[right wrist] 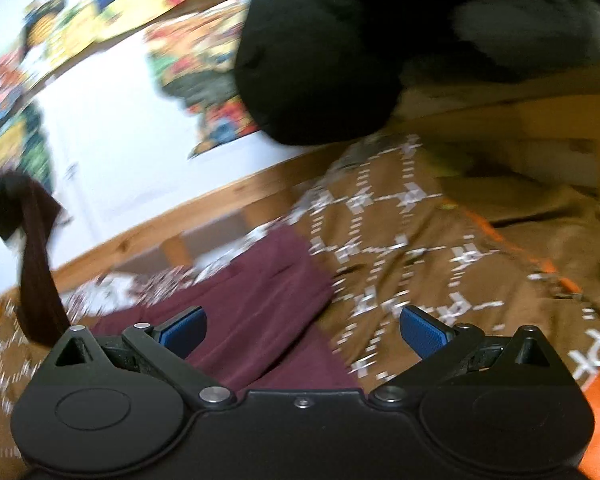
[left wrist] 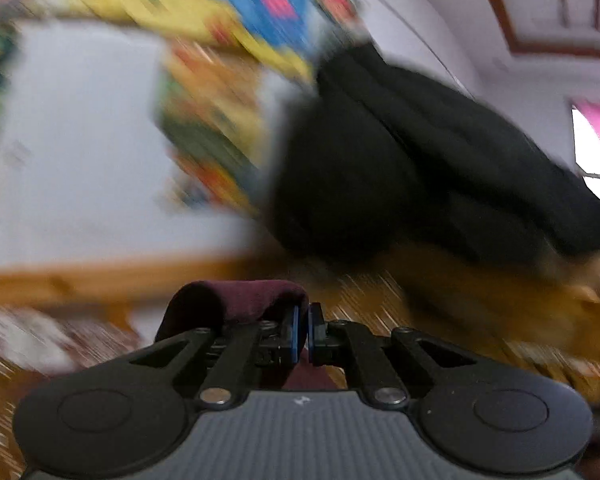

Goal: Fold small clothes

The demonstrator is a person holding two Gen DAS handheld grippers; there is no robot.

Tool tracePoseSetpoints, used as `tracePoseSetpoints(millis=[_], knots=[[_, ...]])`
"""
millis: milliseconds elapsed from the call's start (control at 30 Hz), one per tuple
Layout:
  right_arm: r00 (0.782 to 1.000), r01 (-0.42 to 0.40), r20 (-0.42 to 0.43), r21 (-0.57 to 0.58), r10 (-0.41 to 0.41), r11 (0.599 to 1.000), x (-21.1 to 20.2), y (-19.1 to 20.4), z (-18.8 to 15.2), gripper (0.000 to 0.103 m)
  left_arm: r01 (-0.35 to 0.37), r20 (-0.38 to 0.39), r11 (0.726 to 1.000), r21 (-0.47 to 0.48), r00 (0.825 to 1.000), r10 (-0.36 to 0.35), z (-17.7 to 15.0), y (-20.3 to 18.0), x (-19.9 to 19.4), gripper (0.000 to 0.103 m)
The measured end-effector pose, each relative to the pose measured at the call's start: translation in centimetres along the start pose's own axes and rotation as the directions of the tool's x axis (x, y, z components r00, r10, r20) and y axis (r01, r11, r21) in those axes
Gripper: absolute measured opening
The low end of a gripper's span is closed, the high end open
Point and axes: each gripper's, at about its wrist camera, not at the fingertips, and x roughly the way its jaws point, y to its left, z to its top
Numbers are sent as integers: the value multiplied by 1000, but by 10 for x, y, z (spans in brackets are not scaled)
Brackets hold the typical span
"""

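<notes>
Our left gripper (left wrist: 303,326) pinches a corner of the maroon garment (right wrist: 252,300), lifting it off the brown bedspread (right wrist: 440,248). Our right gripper (right wrist: 303,330) hangs spread and empty above it; the fold looks barely begun.

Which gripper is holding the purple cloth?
The left gripper: its jaws are shut on the maroon cloth. The right gripper is open, holding nothing.

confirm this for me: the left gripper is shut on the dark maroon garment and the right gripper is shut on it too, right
Not quite. The left gripper is shut on the dark maroon garment, but the right gripper is open, its blue pads apart and holding nothing, as the right wrist view shows.
</notes>
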Motion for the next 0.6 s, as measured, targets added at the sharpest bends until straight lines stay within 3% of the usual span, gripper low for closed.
tracePoseSetpoints(millis=[133,300,367,400,433,467,600], knots=[[998,58,15,71,-59,996,0,-21,9,102,71,-194,997,-35,978,-76,-41,-24,34,4],[995,90,25,119,-93,989,-2,-35,12,102,89,-314,993,-83,943,-111,-69,-24,44,5],[996,89,19,125,-92,988,-2,-37,11,102,86,-321,990,-112,940,-118,-73,-18,38,17],[996,86,14,124,-89,989,-1,-37,10,102,83,-322,989,-122,939,-118,-72,-16,35,35],[996,82,8,120,-83,989,0,-36,10,102,72,-322,989,-133,940,-111,-71,-12,31,62],[997,77,5,115,-78,990,0,-35,9,102,59,-318,988,-143,942,-103,-66,-7,26,71],[998,55,-15,84,-54,995,4,-26,6,102,18,-337,988,-154,939,-70,-55,17,10,75]])
